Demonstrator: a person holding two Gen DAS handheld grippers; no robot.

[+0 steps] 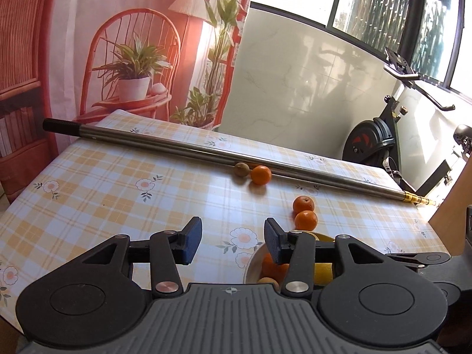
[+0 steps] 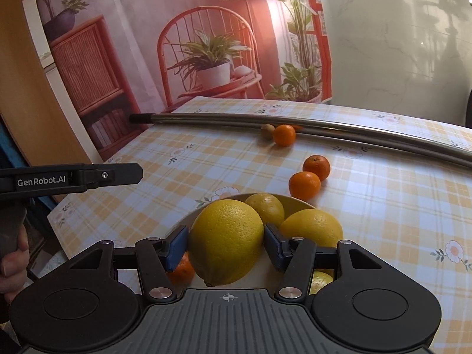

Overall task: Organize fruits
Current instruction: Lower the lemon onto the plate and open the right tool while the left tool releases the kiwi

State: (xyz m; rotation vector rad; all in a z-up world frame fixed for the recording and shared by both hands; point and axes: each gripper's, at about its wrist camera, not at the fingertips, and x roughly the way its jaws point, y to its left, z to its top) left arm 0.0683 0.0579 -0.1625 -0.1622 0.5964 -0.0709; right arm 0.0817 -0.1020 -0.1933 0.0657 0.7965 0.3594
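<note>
My right gripper [image 2: 225, 246] is shut on a large yellow lemon [image 2: 225, 240], held over a pale bowl [image 2: 295, 200] that holds more lemons [image 2: 312, 225] and a mandarin [image 2: 183, 270]. My left gripper [image 1: 233, 243] is open with nothing between its blue pads, hovering by the bowl's [image 1: 250, 261] left rim; it shows at the left of the right wrist view too [image 2: 129, 174]. Two mandarins [image 1: 305, 212] [image 2: 311, 175] lie on the checked cloth just beyond the bowl. Farther off, a third mandarin [image 1: 261, 174] [image 2: 283, 135] sits beside a brown kiwi [image 1: 241, 169] [image 2: 267, 131].
A long metal pole [image 1: 206, 149] [image 2: 324, 128] lies across the far side of the table [image 1: 103, 177], right behind the kiwi. An exercise bike [image 1: 383, 141] stands off the right edge. A printed backdrop hangs behind. A person's hand [image 2: 11, 262] grips the left gripper's handle.
</note>
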